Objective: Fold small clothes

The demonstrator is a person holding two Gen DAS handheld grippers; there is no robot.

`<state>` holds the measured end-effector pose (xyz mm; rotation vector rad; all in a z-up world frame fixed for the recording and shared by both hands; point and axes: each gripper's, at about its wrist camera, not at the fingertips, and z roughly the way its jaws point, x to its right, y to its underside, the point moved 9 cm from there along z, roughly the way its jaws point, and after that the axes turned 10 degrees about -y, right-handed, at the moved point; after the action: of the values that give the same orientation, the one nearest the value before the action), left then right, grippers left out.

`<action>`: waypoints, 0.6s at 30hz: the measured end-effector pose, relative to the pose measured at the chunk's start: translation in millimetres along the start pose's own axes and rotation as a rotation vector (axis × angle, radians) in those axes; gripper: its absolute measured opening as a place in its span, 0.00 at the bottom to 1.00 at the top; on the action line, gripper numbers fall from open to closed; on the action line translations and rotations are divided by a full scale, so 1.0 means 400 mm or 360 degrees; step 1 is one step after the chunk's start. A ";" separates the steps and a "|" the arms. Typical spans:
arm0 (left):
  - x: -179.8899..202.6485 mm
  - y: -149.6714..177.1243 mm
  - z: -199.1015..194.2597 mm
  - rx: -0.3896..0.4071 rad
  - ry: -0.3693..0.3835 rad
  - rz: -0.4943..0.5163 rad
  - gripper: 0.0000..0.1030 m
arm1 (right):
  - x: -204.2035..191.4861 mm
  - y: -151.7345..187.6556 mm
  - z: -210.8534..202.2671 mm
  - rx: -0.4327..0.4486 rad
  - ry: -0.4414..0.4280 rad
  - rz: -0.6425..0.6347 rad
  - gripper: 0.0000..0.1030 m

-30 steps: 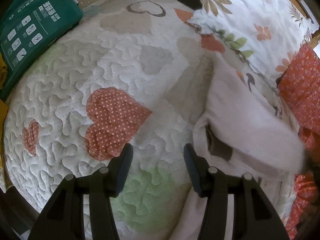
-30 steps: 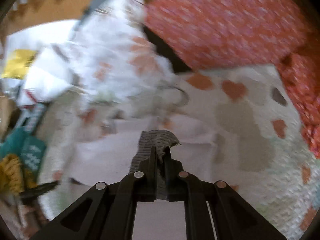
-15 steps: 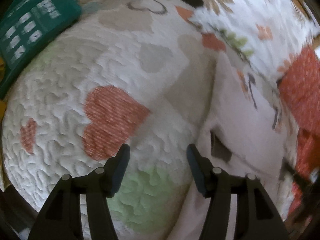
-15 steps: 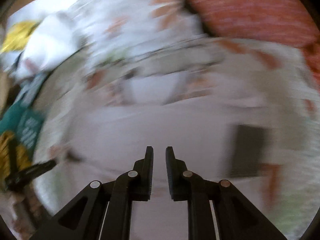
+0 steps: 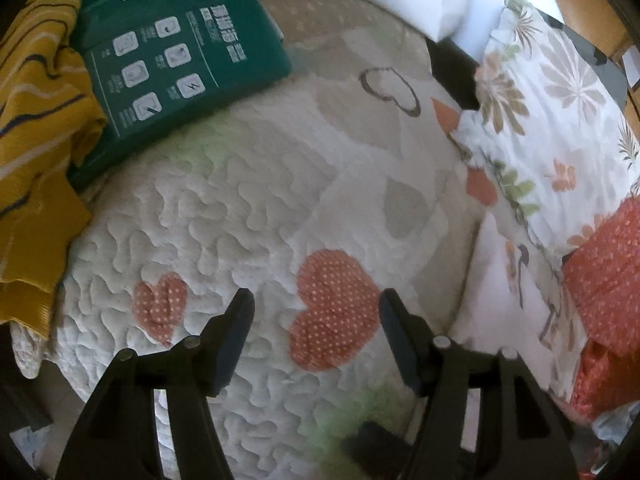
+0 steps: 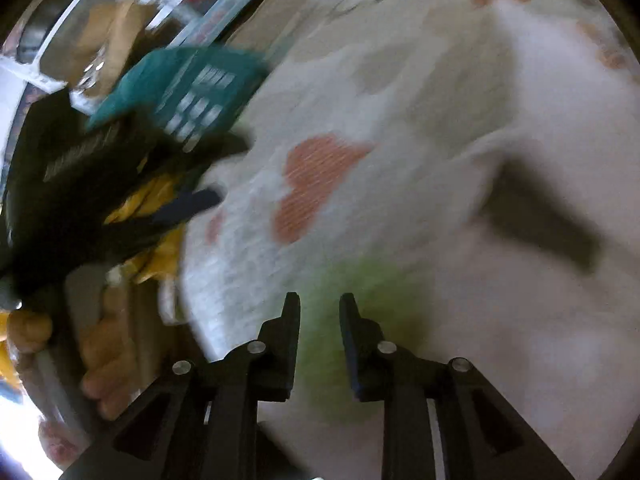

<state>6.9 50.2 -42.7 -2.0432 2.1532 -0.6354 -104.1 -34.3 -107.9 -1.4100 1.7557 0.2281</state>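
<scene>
Pale garment (image 6: 560, 184) flat on heart-patterned quilt (image 5: 248, 216), left gripper (image 5: 316, 312) wide apart, right gripper (image 6: 319, 312) slightly parted, both empty.

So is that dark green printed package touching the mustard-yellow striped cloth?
Touching. The left wrist view shows the green package lying on the yellow cloth, its edge overlapping the folds.

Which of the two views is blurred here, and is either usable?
Left wrist: mostly sharp, quilt stitching and green package print crisp, fisheye bending the edges. Right wrist: heavy motion smear; pale garment and its dark patch readable only as shapes.
</scene>
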 end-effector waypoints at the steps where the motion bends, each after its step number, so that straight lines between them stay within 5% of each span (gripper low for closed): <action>1: 0.005 0.003 0.000 -0.0003 0.0012 0.0011 0.62 | -0.020 0.012 0.007 -0.0016 0.0040 -0.0041 0.23; 7: 0.064 0.046 -0.001 -0.0017 0.0072 0.0189 0.62 | 0.049 0.071 -0.150 0.0151 0.0223 -0.0016 0.23; 13: 0.176 0.160 0.012 -0.0087 0.0108 0.0448 0.62 | 0.320 0.227 -0.455 0.0400 0.0655 0.0364 0.25; 16: 0.226 0.233 0.018 -0.0152 0.0149 0.0564 0.62 | 0.405 0.337 -0.600 0.0543 0.0619 0.0575 0.22; 18: 0.247 0.279 0.020 -0.0173 0.0155 0.0630 0.62 | 0.441 0.407 -0.697 0.0611 0.0776 0.0668 0.23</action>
<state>-103.1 -46.8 -70.6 -1.5824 2.5973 -0.5829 -384.0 -273.3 -115.2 -0.8501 2.3377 -0.2472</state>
